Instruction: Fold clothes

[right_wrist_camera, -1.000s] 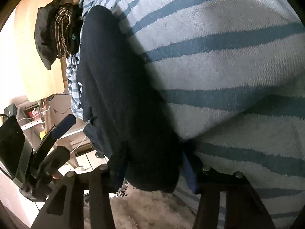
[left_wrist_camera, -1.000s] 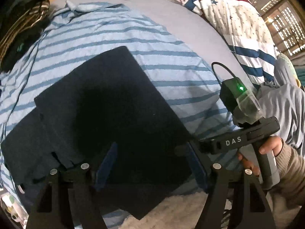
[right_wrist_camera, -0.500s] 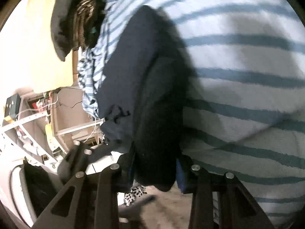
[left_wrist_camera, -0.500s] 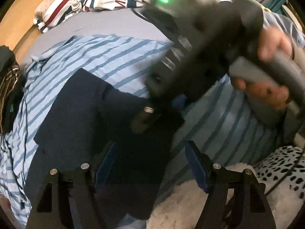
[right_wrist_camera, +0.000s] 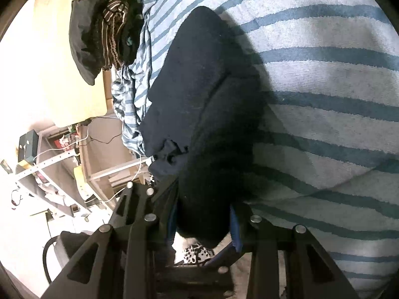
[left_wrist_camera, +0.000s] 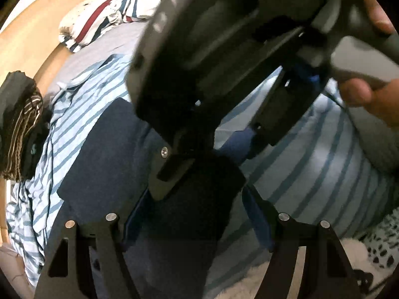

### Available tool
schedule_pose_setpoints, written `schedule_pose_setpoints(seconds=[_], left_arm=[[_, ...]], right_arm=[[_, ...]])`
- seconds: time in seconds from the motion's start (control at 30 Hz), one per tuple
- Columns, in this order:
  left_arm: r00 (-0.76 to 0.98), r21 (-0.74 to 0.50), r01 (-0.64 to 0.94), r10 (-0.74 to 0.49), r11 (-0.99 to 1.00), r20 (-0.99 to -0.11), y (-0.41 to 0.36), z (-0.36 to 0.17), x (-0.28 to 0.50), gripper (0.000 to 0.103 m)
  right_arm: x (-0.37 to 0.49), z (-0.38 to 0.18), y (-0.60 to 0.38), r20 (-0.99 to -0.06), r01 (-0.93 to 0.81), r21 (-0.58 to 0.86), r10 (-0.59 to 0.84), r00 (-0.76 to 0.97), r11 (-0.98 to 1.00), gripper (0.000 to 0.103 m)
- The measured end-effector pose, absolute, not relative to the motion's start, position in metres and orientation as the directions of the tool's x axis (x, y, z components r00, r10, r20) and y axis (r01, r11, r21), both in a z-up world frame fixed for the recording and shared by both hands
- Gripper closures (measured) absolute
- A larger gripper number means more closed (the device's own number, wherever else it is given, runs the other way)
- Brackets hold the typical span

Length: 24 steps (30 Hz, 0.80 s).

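A dark navy garment lies partly folded on a blue-and-white striped cover. In the left wrist view my right gripper fills the top, gripped by a person's hand, and it pinches the garment's near edge. Seen from the right wrist, the right gripper is shut on the navy garment, whose held edge is raised off the striped cover. My left gripper hangs just over the same edge, pointing steeply down. Its jaws stand wide and do not press on the cloth.
A heap of dark and striped clothes sits at the far end of the bed by a wooden board. Red, white and blue bedding lies beyond. Cluttered shelves stand beside the bed; spotted fabric lies near.
The right gripper's jaws have narrowed onto the garment's near edge and raised it. The left gripper has rolled and shifted, so the right gripper now fills the top of its view.
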<state>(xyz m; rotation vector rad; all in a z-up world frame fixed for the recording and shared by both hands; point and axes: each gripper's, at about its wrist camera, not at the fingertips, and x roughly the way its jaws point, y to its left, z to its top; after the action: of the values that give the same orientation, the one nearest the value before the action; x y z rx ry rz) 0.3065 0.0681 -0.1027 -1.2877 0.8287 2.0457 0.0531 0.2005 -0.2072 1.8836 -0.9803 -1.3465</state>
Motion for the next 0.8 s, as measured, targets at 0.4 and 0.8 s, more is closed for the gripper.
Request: schedule_pose_setpoints(seconds=[0.4, 0.8], left_arm=[[-0.381, 0.107, -0.655, 0.205, -0.748, -0.901, 0.048, -0.096, 0.296, 0.073], [-0.284, -0.335, -0.421, 0.473, -0.843, -0.834, -0.013, -0.086, 0.273, 0.075]], right_arm=[[0.045, -0.196, 0.221, -0.549, -0.244, 0.794, -0.829, 0.107, -0.557, 0.023], [-0.008, -0.196, 0.221, -0.646, -0.173, 0.746, -0.762, 0.047, -0.643, 0.019]])
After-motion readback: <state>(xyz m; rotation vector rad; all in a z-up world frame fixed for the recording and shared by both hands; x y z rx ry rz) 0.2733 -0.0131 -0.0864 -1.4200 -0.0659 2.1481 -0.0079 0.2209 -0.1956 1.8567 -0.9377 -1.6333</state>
